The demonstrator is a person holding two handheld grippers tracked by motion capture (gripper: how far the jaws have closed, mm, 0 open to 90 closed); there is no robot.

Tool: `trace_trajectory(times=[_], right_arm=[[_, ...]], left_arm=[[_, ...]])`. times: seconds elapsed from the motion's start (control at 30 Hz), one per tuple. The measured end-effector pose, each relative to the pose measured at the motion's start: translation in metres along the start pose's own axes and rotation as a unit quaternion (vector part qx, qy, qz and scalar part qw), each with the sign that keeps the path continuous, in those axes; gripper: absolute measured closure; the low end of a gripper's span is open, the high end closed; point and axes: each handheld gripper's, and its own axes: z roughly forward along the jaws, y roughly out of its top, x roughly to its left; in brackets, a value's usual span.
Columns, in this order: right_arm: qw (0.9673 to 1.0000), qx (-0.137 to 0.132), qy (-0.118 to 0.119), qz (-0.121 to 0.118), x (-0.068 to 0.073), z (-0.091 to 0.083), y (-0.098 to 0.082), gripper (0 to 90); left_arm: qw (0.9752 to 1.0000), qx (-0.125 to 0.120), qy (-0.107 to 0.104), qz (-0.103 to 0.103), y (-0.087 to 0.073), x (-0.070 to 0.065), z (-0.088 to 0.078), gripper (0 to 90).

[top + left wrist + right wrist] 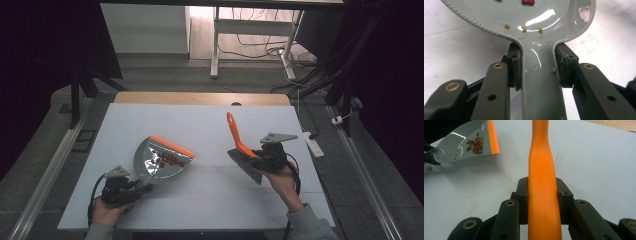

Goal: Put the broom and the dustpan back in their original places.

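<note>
The left gripper point(131, 188) clamps the handle of the grey plastic dustpan with an orange lip point(161, 158), which holds red beads point(170, 159) and lies at nine o'clock from the right gripper point(257, 159), itself clenched on the orange-handled brush point(239, 141), handle pointing toward twelve.

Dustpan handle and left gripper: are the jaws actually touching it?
Touching. The left gripper view shows both pads of the left gripper pressed against the dustpan handle's sides, no gap.
</note>
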Motion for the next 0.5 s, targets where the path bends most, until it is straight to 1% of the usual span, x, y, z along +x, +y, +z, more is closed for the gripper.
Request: trace_trajectory(times=[0.27, 0.33, 0.5], right_arm=[[0.9999, 0.007, -0.002, 0.009, -0.004, -0.005, -0.01, 70.4], [0.9999, 0.007, -0.003, 0.012, -0.005, -0.007, -0.012, 70.4], [0.9997, 0.012, -0.003, 0.022, -0.007, -0.012, -0.019, 70.4]], left_arm=[[0.9995, -0.006, 0.018, -0.024, -0.002, 0.002, 0.0, 61.1], [0.9991, -0.006, 0.023, -0.034, -0.002, 0.003, 0.0, 61.1], [0.9975, -0.005, 0.044, -0.055, -0.004, 0.004, 0.002, 61.1]])
